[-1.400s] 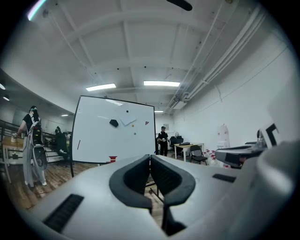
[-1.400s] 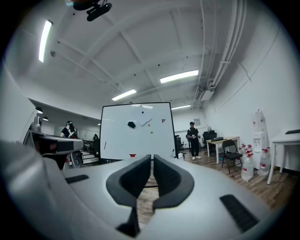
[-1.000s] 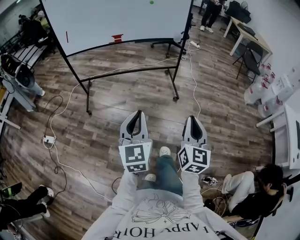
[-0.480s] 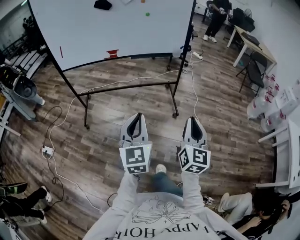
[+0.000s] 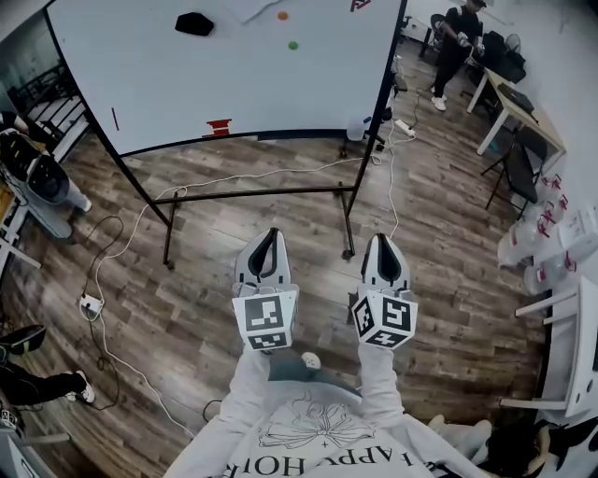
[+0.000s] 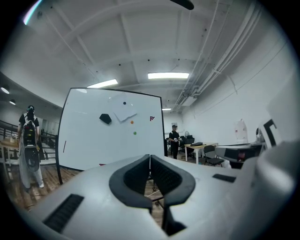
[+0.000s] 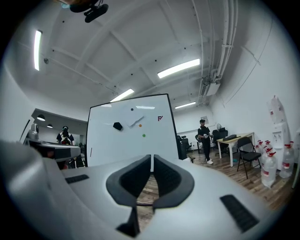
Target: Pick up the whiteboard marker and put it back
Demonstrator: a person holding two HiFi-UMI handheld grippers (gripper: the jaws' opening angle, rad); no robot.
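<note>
- One whiteboard (image 5: pixel 187 84) on a rolling frame fills the far side. Open wooden floor (image 5: pixel 234 233) lies between its lower edge and me.
- Two tongs, held level and side by side: the left gripper (image 5: pixel 270 233) and the right gripper (image 5: pixel 382 239). I read both with jaws closed tip to tip and nothing between them.
- One black eraser (image 5: pixel 194 23) sits near the board's top edge.
- One thin dark-red stick (image 5: pixel 115 119), seemingly the whiteboard marker, stands upright on the board's left part. It is too small for me to confirm.
- Two dots, an orange dot (image 5: pixel 283 15) and a green dot (image 5: pixel 292 45).
</note>
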